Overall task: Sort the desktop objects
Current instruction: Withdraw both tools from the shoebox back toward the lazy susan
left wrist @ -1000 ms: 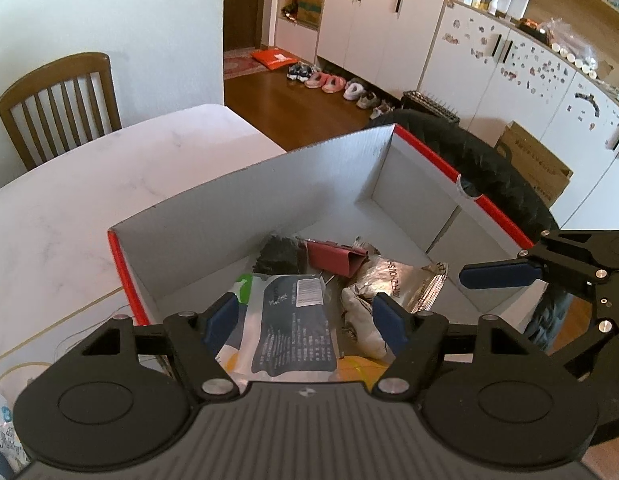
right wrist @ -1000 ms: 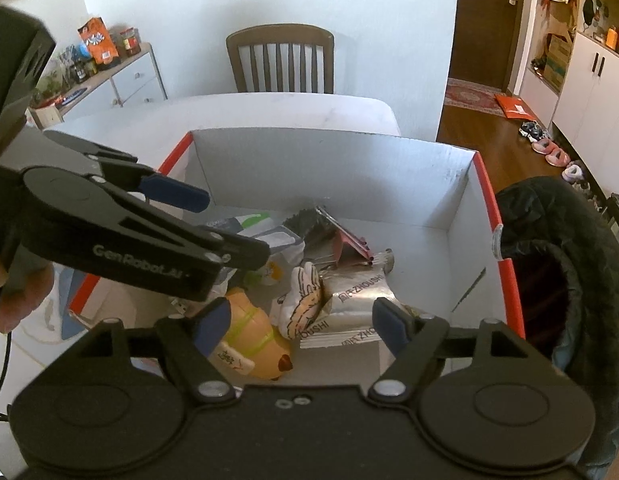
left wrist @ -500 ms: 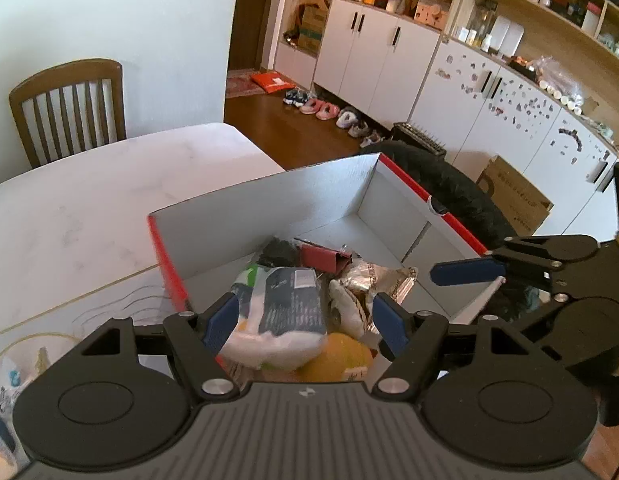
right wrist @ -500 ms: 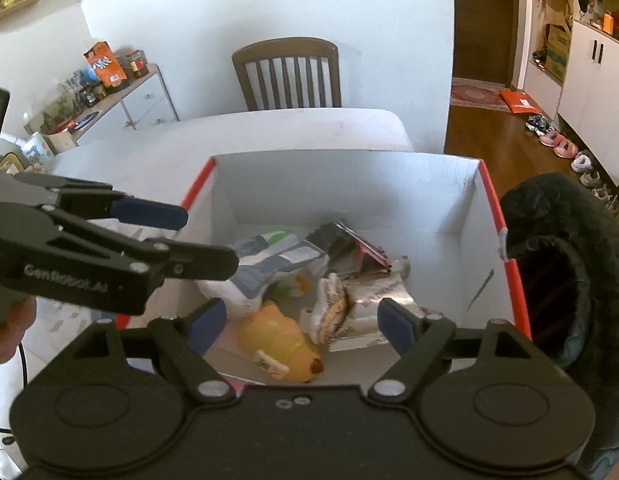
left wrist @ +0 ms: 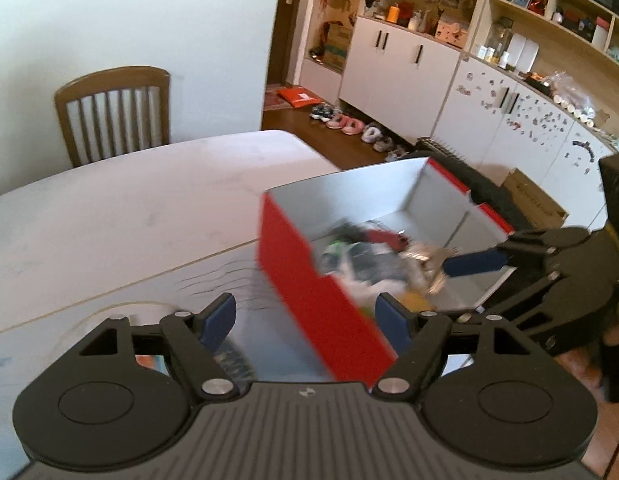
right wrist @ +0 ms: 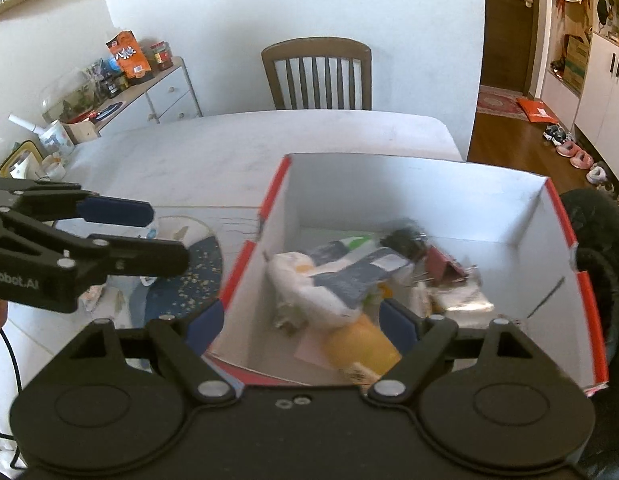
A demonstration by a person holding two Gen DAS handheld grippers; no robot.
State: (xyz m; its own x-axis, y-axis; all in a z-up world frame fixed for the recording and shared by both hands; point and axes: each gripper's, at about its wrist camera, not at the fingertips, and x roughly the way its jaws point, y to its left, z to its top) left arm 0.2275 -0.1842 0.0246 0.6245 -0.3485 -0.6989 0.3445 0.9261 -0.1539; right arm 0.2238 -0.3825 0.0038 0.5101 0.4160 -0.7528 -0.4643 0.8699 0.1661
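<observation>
We are holding both tools over a red cardboard box that is sitting on the white counter. Our left gripper is widening its jaws with nothing pressed between the pads; it is hovering over the box's red outer wall and the counter beside it. Our right gripper is spreading too, empty, above the box's near corner. Inside the box we are seeing a white-and-grey pouch, a yellow object, a red binder clip and what is probably a silver foil packet, all blurred. A wooden chair is standing behind the counter.
</observation>
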